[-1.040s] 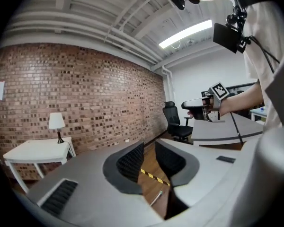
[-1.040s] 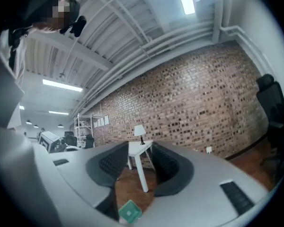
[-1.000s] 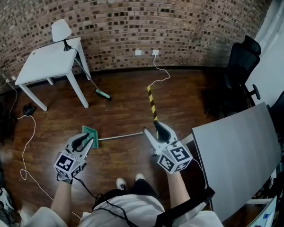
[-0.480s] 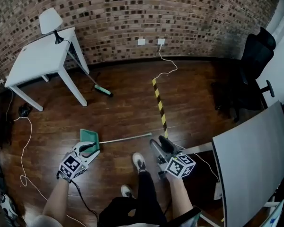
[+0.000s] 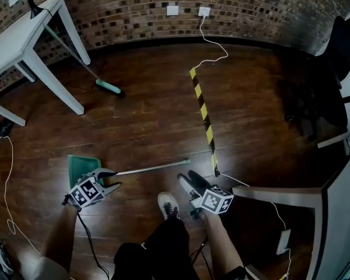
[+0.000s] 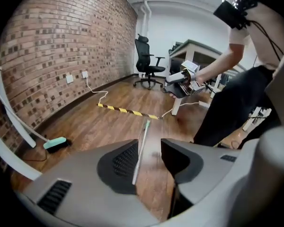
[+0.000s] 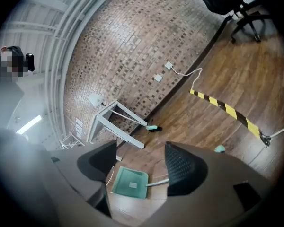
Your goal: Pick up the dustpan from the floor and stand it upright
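Observation:
The green dustpan lies flat on the wooden floor, its long pale handle running to the right. My left gripper is low beside the pan. Its jaws are opening, and in the left gripper view the handle runs through the gap without being pressed by the pads. My right gripper hovers just below the handle's far end. Its jaws are opening too, with nothing between them. In the right gripper view the dustpan shows beyond the gap of my right gripper.
A broom with a green head leans under the white table at the back left. Yellow-black tape crosses the floor. A grey desk stands at the right, an office chair behind it. A cable trails at the left. The person's shoe is between the grippers.
Both grippers have dropped toward the floor and the view has leaned down with them. The left one now sits at the pan's handle, and both pairs of jaws stand wider.

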Tool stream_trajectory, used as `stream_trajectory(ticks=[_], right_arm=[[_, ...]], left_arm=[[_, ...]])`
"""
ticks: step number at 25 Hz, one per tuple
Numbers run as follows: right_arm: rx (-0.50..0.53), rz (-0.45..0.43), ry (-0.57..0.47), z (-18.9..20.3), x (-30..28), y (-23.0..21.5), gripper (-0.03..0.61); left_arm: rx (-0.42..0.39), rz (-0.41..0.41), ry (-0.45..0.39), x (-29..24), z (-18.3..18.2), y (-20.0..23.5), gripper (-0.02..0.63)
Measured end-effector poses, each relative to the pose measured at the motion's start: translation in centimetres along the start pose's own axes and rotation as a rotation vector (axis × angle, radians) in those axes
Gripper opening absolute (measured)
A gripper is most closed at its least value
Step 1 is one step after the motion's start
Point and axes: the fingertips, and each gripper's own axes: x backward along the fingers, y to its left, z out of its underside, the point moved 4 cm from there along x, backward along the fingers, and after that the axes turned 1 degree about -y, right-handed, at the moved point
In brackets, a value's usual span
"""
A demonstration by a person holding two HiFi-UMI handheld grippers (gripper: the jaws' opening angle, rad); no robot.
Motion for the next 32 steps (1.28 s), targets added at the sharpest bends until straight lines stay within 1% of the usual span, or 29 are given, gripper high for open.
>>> stream_trajectory(ticks=[3, 6, 8, 11, 14, 18, 22, 23, 24, 25, 26, 27, 29, 32], right_arm=[[-0.026, 0.016, 0.018, 4.9, -3.9, -7.2, 0.339], [-0.097, 0.031, 0.024, 9.3, -7.4, -13.9, 0.339], [-0.148, 0.045, 0.02, 11.4, -9.5, -17.5, 0.339], [-0.211, 0.087, 0.027, 14.1, -11.8, -22.0, 0.339], [-0.231, 0.121, 0.038, 15.6, -13.9, -24.5, 0.341], [-0.234, 0.124, 0.026, 16.0, -16.0, -25.1, 0.341], [-0.19, 0.104, 0.018, 15.2, -17.6, -24.9, 0.337], [-0.173, 0.104, 0.021, 15.0, -17.8, -24.8, 0.316], [-0.157, 0.116, 0.021, 14.8, -17.9, -24.8, 0.285], [-0.143, 0.135, 0.015, 14.6, -17.8, -24.8, 0.217], [-0.134, 0.149, 0.004, 14.3, -17.5, -24.7, 0.163], [-0.127, 0.152, -0.011, 13.9, -17.2, -24.3, 0.16], [-0.099, 0.129, -0.048, 12.7, -16.6, -23.0, 0.155], [-0.027, 0.076, -0.122, 8.9, -15.7, -19.4, 0.142]], left_arm=[[-0.033, 0.023, 0.033, -6.7, 5.5, 1.5, 0.175], [-0.031, 0.02, 0.055, -12.2, 10.5, 2.9, 0.176], [-0.039, 0.012, 0.078, -15.1, 13.4, 3.8, 0.176], [-0.046, 0.032, 0.141, -18.6, 16.7, 4.6, 0.176], [-0.029, 0.053, 0.171, -21.2, 19.5, 5.6, 0.176], [-0.03, 0.066, 0.245, -23.4, 23.1, 5.9, 0.176], [-0.059, 0.048, 0.311, -24.8, 25.6, 6.3, 0.176], [-0.075, 0.036, 0.321, -25.1, 26.0, 6.5, 0.176], [-0.088, 0.027, 0.325, -25.3, 26.2, 6.6, 0.139], [-0.094, 0.023, 0.32, -25.5, 26.2, 6.7, 0.107], [-0.089, 0.025, 0.308, -25.4, 26.1, 6.7, 0.107], [-0.082, 0.033, 0.295, -25.3, 25.8, 6.7, 0.108], [-0.077, 0.051, 0.269, -24.8, 25.0, 6.7, 0.107], [-0.078, 0.042, 0.197, -23.9, 22.5, 7.1, 0.107]])
